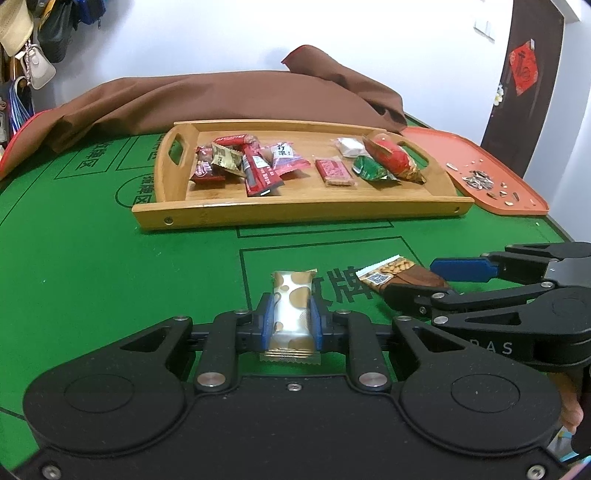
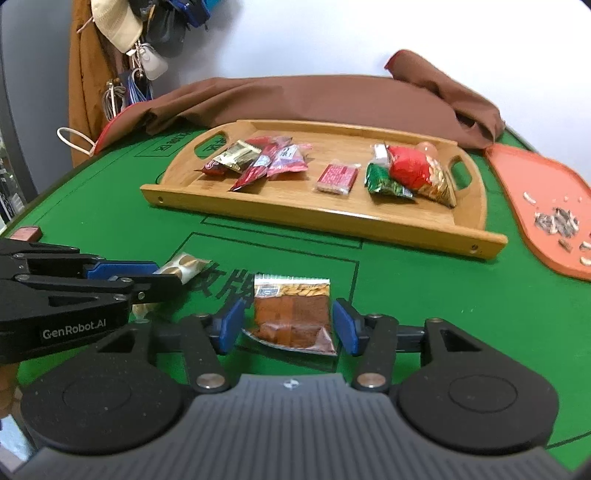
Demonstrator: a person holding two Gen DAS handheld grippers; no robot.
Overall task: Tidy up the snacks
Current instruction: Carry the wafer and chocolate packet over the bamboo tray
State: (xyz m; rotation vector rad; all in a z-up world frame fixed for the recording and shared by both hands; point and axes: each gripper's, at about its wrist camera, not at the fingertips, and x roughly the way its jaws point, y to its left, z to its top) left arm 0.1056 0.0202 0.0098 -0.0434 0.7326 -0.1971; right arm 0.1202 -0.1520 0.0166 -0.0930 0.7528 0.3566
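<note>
My left gripper (image 1: 292, 320) is shut on a white and gold snack bar (image 1: 291, 306) low over the green table; it also shows in the right wrist view (image 2: 147, 277) with the bar (image 2: 183, 267). My right gripper (image 2: 290, 323) is open, its blue pads either side of a brown nut snack packet (image 2: 291, 314) lying on the table, not touching it. That packet (image 1: 400, 277) and the right gripper (image 1: 424, 280) show at the right of the left wrist view. A wooden tray (image 1: 295, 210) (image 2: 332, 221) behind holds several wrapped snacks.
An orange tray (image 1: 491, 173) (image 2: 535, 206) with seed shells lies to the right of the wooden tray. A brown cloth (image 1: 221, 99) (image 2: 314, 99) is heaped along the far table edge. Bags and a hat hang at the far left (image 2: 122, 26).
</note>
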